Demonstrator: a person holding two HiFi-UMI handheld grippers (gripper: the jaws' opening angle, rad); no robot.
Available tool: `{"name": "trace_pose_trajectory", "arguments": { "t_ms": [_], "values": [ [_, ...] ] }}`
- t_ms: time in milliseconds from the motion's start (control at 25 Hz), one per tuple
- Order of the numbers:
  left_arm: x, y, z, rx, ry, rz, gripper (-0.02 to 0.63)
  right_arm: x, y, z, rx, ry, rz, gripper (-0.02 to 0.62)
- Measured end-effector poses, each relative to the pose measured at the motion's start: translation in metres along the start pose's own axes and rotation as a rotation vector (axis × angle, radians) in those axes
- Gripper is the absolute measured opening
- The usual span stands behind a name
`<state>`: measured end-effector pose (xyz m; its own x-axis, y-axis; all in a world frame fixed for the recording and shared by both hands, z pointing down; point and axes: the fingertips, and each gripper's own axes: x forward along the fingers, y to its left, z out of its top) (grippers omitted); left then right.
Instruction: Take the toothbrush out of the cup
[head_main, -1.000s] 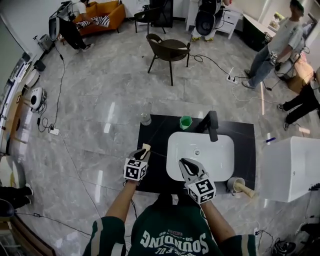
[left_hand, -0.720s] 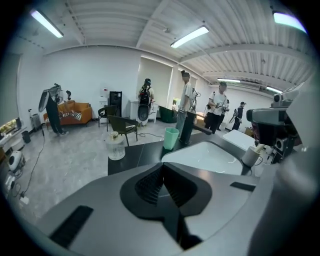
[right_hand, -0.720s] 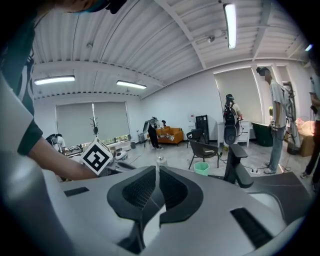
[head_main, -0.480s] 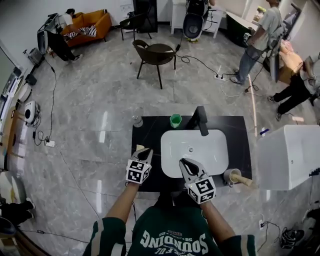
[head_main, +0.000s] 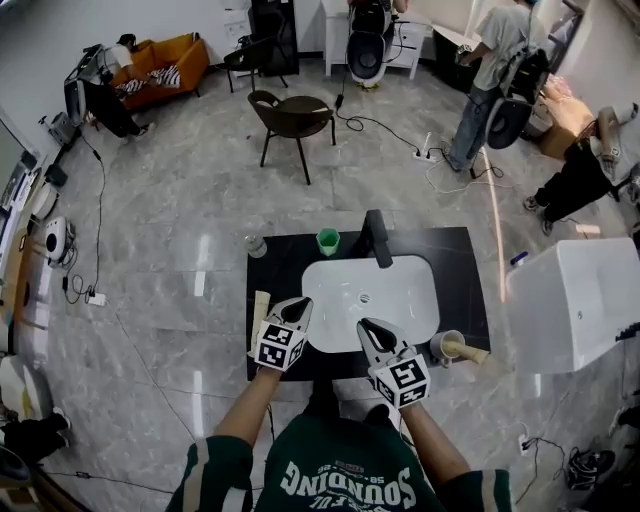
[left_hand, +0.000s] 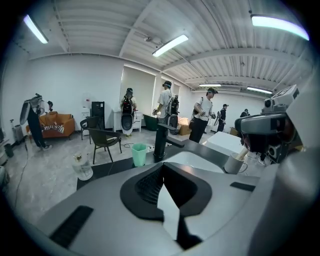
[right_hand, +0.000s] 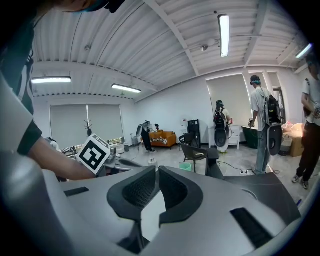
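A pale wooden toothbrush (head_main: 261, 304) lies flat on the left edge of the black counter (head_main: 465, 262), free of both grippers. My left gripper (head_main: 301, 306) hovers just right of it, over the sink's left rim, shut and empty. Over the sink's front rim my right gripper (head_main: 366, 326) is shut on nothing. A white mug (head_main: 446, 345) stands at the counter's front right with a wooden handle (head_main: 470, 350) sticking out of it; the mug (left_hand: 233, 163) also shows in the left gripper view.
The white sink (head_main: 418, 300) fills the counter's middle, with a black faucet (head_main: 377, 238) behind it. A green cup (head_main: 328, 241) and a clear glass (head_main: 256, 246) stand at the back left. A chair (head_main: 291, 115) and several people are farther off.
Both grippers have drawn back toward the counter's front edge. The left gripper has moved right, away from the toothbrush, which stays lying on the counter.
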<state>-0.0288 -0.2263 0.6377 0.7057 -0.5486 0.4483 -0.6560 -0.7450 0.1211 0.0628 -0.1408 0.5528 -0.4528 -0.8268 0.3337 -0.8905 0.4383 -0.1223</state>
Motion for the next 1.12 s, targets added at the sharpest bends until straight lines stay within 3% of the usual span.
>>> {"name": "trace_pose_trajectory", "arguments": {
  "t_ms": [640,1120],
  "values": [
    [0.018,-0.124,0.023,0.081,-0.016,-0.095,0.012,-0.093,-0.032,-0.014,0.009,-0.029,-0.025,0.043],
    [0.043,-0.218,0.026,0.156,-0.015,-0.197,0.014,-0.166,-0.063,-0.038,0.038,-0.034,-0.098,0.043]
  ]
}}
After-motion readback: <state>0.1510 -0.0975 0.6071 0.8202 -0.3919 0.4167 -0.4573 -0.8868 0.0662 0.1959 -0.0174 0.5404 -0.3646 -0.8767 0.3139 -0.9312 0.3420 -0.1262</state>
